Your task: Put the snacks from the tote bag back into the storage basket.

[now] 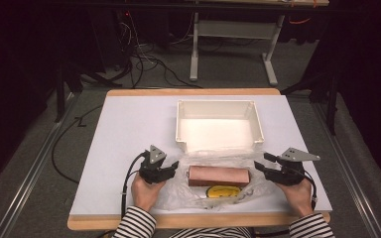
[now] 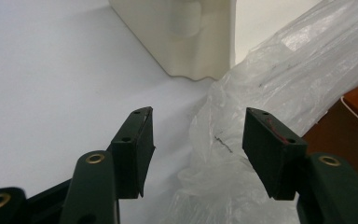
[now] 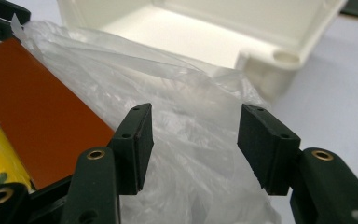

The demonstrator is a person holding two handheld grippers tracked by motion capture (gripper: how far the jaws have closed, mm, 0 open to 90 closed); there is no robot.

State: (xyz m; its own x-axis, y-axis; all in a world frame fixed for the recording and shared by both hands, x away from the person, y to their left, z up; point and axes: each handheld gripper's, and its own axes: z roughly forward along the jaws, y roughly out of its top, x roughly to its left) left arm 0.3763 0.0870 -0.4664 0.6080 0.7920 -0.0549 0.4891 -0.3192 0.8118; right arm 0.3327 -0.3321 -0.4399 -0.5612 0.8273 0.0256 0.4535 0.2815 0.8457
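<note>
Dark room and tangled floor cables surround a white tabletop (image 1: 129, 129) with a wooden edge, where an open white plastic bin (image 1: 219, 126) sits toward the far middle. Just near of the bin lies a crumpled clear plastic bag (image 1: 198, 191), and on or within its film rest a long reddish-brown rectangular block (image 1: 219, 175) and a small yellow packet (image 1: 223, 191) touching the block's near side. The left gripper (image 1: 172, 166) is at the bag's left end with its jaws spread; in the left gripper view, film bulges between the pads without being pinched. The right gripper (image 1: 261, 164) sits at the bag's right end, jaws likewise parted, and in the right gripper view loose folds of film lie below and beyond the gap with neither pad pressing on them. The bag looks very light, soft and slippery, likely to slide or bunch rather than hold a shape, so a firm pinch on a gathered fold near each end should serve better than a grip on a single thin layer. The block appears stiff and heavier than the rest; lifting the film from one end alone could let it slip out, so both ends probably need raising together.
</note>
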